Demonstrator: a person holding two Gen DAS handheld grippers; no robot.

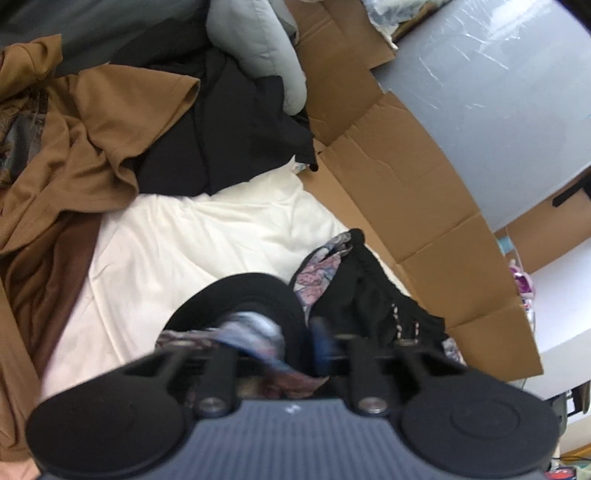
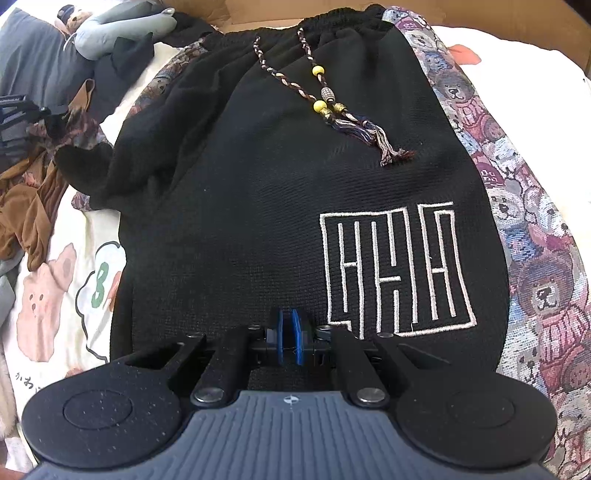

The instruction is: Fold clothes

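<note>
One black knitted pair of shorts (image 2: 258, 206) with bear-patterned side panels lies spread out. It carries two braided drawstrings (image 2: 284, 79), two yellow round beads (image 2: 318, 70) and one white embroidered square emblem (image 2: 397, 269). One grey stuffed toy (image 2: 122, 27) lies at the back. One tan-brown crumpled garment (image 1: 85, 147), one plain black garment (image 1: 229, 125) and one cream bedsheet (image 1: 192, 236) lie beside one flattened cardboard sheet (image 1: 406, 192).

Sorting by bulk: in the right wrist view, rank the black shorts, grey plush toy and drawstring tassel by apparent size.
1. black shorts, nearest the camera
2. grey plush toy, farther away, so true size unsure
3. drawstring tassel
</note>
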